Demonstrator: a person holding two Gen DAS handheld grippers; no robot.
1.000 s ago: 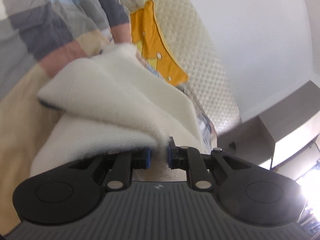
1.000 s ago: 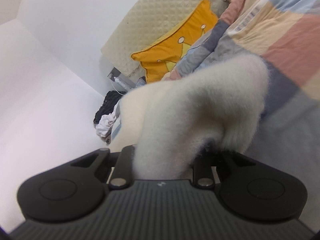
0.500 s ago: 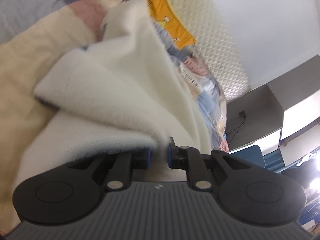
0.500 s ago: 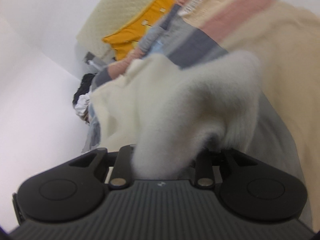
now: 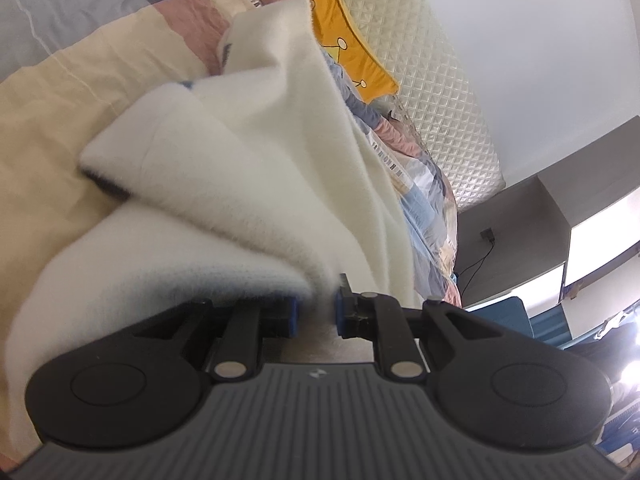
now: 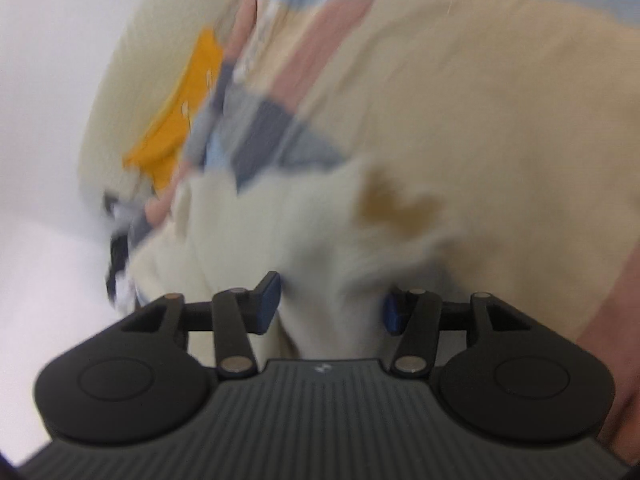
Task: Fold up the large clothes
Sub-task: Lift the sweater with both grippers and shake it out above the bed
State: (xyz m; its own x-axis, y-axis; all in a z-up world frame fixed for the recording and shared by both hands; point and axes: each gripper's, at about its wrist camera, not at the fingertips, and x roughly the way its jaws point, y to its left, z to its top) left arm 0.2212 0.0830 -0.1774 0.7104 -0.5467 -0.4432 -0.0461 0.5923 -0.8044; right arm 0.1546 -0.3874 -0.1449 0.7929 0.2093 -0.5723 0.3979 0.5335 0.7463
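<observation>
A large cream fleece garment [image 5: 248, 168] lies in thick folds on the patchwork quilt [image 5: 60, 80]. My left gripper [image 5: 316, 312] is shut on a bunched edge of it, and the cloth runs between the narrow blue pads [image 5: 290, 314]. The right wrist view is blurred by motion. There my right gripper [image 6: 330, 300] has its jaws opening wide. The cream garment [image 6: 320, 232], with a brown patch [image 6: 392, 204], still lies loosely between the pads without being pressed.
A yellow pillow [image 5: 352, 52] leans on the quilted cream headboard [image 5: 440, 80] at the head of the bed. Beyond the bed's far side stand a grey wall unit [image 5: 520, 220] and a blue chair [image 5: 508, 312]. Dark clothes [image 6: 116, 256] lie heaped at the left.
My right jaws have spread apart and the fleece that bulged over them has dropped low onto the quilt. My left gripper carried its edge across the bed, then stopped, still gripping.
</observation>
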